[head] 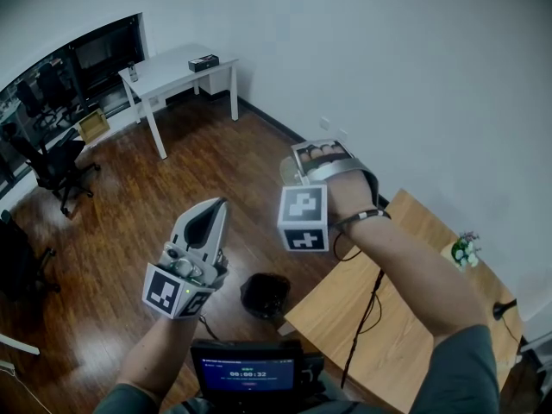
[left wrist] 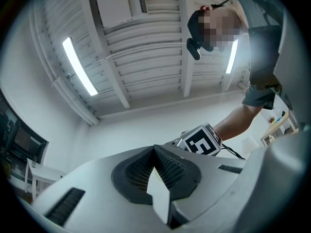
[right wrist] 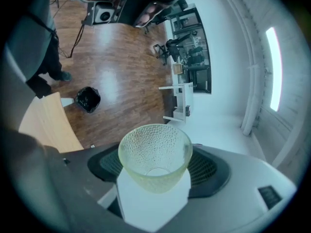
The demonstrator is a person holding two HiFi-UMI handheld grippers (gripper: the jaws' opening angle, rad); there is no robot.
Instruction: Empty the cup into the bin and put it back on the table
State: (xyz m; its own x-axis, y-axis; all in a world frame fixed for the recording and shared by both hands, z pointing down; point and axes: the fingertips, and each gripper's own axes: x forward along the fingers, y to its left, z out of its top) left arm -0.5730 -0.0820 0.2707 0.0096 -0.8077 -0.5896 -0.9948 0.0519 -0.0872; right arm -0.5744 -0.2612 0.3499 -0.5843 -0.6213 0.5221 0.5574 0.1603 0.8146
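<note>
Cup [right wrist: 154, 154] sits clamped in right tongs [head: 319, 155], seemingly empty; left tongs [head: 216, 208] closed on nothing. Best lowered upright, well inside table [head: 414, 335] edge.

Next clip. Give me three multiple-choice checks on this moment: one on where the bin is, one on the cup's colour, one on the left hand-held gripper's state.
1. Where is the black bin?
A) on the floor beside the wooden table
B) on top of the wooden table
C) hanging from a gripper

2. What colour is the cup in the right hand-held gripper?
A) opaque red
B) solid black
C) clear, pale yellow-green

3. What state is the left hand-held gripper in?
A) shut on the cup
B) shut with nothing between its jaws
C) jaws wide apart

Answers:
1 A: the head view shows it on the wood floor off the table's corner.
2 C: the right gripper view shows dimpled, see-through yellowish glass.
3 B: the left gripper view shows its pads meeting, with only ceiling beyond.
</note>
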